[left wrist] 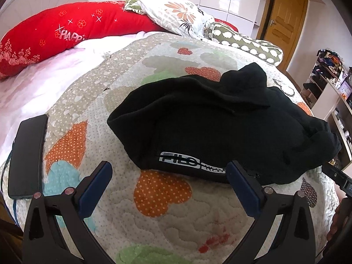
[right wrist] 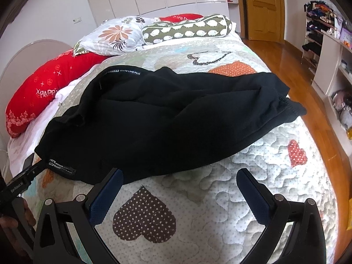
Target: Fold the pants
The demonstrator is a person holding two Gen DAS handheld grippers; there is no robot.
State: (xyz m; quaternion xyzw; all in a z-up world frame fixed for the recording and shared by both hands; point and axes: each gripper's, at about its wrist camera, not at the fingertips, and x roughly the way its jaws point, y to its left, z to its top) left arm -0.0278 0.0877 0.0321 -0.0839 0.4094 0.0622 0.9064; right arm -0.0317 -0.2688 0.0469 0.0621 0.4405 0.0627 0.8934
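Black pants (left wrist: 220, 123) with a white logo lie loosely bunched on the quilted bed cover (left wrist: 154, 198). My left gripper (left wrist: 169, 169) hovers open just short of their near hem, holding nothing. In the right wrist view the same pants (right wrist: 165, 118) stretch across the quilt (right wrist: 220, 198), a printed waistband at the far side. My right gripper (right wrist: 182, 176) is open too, its left fingertip right at the cloth's near edge. The other gripper (right wrist: 22, 180) shows at the left edge beside the pants.
A black phone (left wrist: 27, 156) lies at the bed's left edge. Red and patterned pillows (left wrist: 55, 33) line the headboard. Shelving (right wrist: 325, 50) and wooden floor (right wrist: 286, 61) lie to the right, with a door (right wrist: 264, 6) beyond. A hand (right wrist: 13, 220) holds the left tool.
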